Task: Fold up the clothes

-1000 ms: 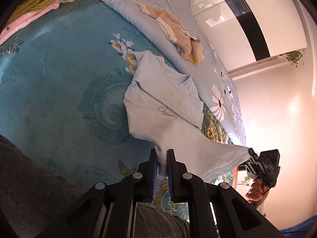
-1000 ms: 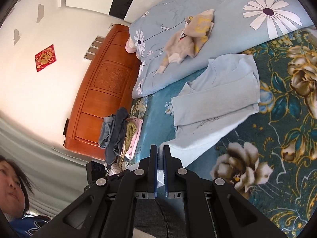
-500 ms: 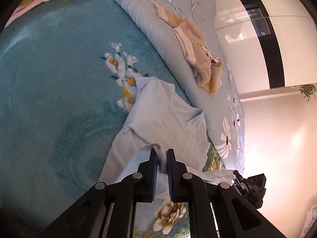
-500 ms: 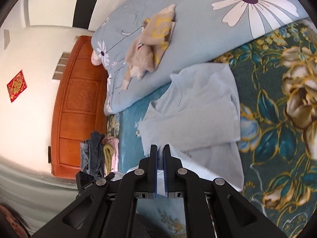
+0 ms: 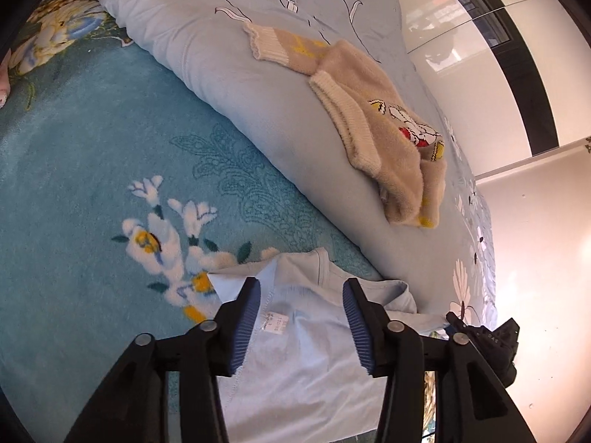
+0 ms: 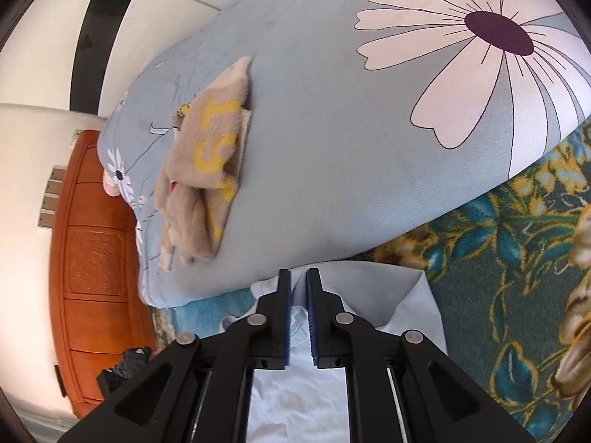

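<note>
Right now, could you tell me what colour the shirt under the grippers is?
Pale blue shirt; clearest in the left wrist view.

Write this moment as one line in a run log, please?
step: shirt fold laid down | left gripper: open above light blue shirt | right gripper: narrow gap, grip unclear | beige sweater: on quilt

A teal floral blanket carries the pale blue shirt and a blue daisy-print quilt.

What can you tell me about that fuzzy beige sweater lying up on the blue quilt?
The beige sweater looks like soft, fuzzy knit, with cream ribbed cuffs, yellow markings and a cartoon patch in white and red. It lies loosely folded in a bunched heap on the pale blue flowered quilt, apart from both grippers; only the quilt touches it.
</note>
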`<state>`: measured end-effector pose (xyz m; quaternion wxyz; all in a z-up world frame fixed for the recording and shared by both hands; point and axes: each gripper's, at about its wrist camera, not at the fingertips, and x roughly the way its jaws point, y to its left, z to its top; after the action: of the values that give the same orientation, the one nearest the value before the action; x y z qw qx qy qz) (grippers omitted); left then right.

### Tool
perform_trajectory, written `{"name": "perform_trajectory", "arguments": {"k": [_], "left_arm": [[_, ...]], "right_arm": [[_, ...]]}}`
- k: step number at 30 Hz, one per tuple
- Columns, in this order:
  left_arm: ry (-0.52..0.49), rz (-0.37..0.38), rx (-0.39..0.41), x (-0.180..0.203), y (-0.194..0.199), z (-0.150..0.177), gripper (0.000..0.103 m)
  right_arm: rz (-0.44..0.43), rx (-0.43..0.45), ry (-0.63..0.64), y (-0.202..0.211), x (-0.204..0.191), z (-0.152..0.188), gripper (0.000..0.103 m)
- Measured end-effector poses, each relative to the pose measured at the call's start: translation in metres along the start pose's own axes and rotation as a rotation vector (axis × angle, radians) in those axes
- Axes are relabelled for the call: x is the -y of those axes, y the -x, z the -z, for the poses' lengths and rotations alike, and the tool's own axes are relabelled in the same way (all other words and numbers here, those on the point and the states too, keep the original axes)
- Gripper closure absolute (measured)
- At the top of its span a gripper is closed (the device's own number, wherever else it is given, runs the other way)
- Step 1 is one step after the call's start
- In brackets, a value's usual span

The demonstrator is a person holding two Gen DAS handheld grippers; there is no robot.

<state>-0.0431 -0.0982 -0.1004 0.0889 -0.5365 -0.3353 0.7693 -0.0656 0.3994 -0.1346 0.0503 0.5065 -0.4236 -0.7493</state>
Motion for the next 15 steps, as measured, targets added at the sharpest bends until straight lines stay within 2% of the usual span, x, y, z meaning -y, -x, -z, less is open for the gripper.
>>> {"name": "perform_trajectory", "arguments": {"k": [1, 2, 4, 8, 11, 13, 15], "left_arm": [[0.007, 0.005, 0.005, -0.007, 0.005, 0.007, 0.05], [0.021, 0.006, 0.009, -0.015, 0.011, 0.017, 0.048], [0.058, -0.013, 0.018, -0.034, 0.019, 0.043, 0.047], [0.182, -0.057, -0.06, -0.076, 0.01, 0.098, 0.047], [0.318, 0.001, -0.121, -0.101, -0.003, 0.128, 0.047], [0.356, 0.024, -0.152, -0.107, -0.012, 0.133, 0.047], [0.374, 0.036, -0.138, -0.106, -0.016, 0.132, 0.047]], "right_arm": [[0.007, 0.009, 0.011, 0.003, 0.002, 0.003, 0.064], [0.004, 0.014, 0.02, 0.007, 0.004, 0.008, 0.061], [-0.001, 0.012, 0.031, 0.019, 0.012, 0.021, 0.061], [0.037, 0.001, -0.018, 0.048, 0.05, 0.07, 0.061], [0.057, 0.008, -0.115, 0.068, 0.086, 0.112, 0.06], [0.052, -0.001, -0.185, 0.075, 0.108, 0.138, 0.06], [0.031, -0.043, -0.232, 0.069, 0.119, 0.155, 0.06]]}}
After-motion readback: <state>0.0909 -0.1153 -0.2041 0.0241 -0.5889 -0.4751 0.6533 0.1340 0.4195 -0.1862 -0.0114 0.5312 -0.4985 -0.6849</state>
